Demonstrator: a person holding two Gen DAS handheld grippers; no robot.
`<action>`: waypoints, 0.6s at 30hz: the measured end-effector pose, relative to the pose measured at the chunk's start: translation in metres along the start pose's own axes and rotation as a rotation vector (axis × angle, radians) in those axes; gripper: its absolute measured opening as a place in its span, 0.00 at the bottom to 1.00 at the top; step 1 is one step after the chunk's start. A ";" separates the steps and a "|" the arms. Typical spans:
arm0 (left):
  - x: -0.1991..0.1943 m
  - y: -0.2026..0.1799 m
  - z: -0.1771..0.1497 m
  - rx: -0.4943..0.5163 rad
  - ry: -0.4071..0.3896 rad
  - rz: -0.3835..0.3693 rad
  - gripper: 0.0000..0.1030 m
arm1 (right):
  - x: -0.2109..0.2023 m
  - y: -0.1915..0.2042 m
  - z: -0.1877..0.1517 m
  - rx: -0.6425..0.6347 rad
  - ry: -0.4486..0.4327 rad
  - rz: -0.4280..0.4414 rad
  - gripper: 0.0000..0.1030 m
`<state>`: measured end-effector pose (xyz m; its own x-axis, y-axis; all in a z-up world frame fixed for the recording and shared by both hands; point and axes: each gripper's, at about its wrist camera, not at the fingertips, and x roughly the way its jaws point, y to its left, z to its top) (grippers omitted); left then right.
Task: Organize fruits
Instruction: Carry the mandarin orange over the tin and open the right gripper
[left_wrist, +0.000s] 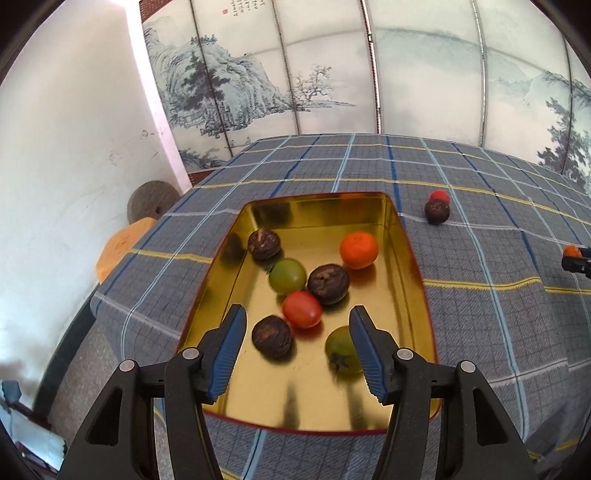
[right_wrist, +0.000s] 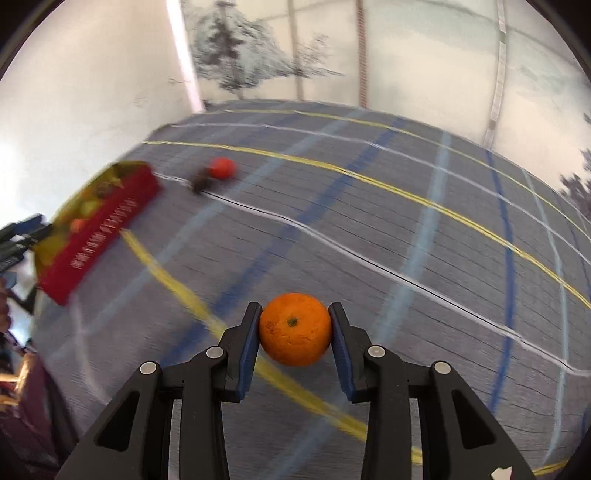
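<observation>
A gold tin tray lies on the plaid cloth and holds several fruits: dark brown ones, green ones, a red tomato and an orange. My left gripper hovers open over the tray's near half, with nothing between its blue pads. My right gripper is shut on another orange, held above the cloth. A red fruit and a dark fruit lie loose on the cloth right of the tray. In the blurred right wrist view the tray shows its red side wall at far left.
The blue-grey plaid tablecloth covers the table, whose left edge drops off beside the tray. A painted landscape screen stands behind the table, next to a white wall. An orange cushion and a round grey stone sit below the left edge.
</observation>
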<state>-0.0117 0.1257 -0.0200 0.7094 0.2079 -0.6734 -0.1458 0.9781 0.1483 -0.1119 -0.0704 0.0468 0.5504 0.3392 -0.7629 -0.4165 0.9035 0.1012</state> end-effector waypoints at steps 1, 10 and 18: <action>0.000 0.002 -0.002 -0.006 0.004 0.001 0.57 | -0.001 0.013 0.005 -0.016 -0.010 0.027 0.33; -0.003 0.027 -0.021 -0.040 0.022 0.028 0.57 | 0.014 0.147 0.051 -0.219 -0.022 0.245 0.34; -0.006 0.052 -0.033 -0.065 0.040 0.054 0.58 | 0.047 0.230 0.081 -0.315 0.021 0.353 0.34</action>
<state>-0.0467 0.1756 -0.0320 0.6711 0.2594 -0.6945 -0.2286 0.9635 0.1390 -0.1236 0.1750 0.0856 0.3220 0.6034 -0.7295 -0.7767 0.6090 0.1609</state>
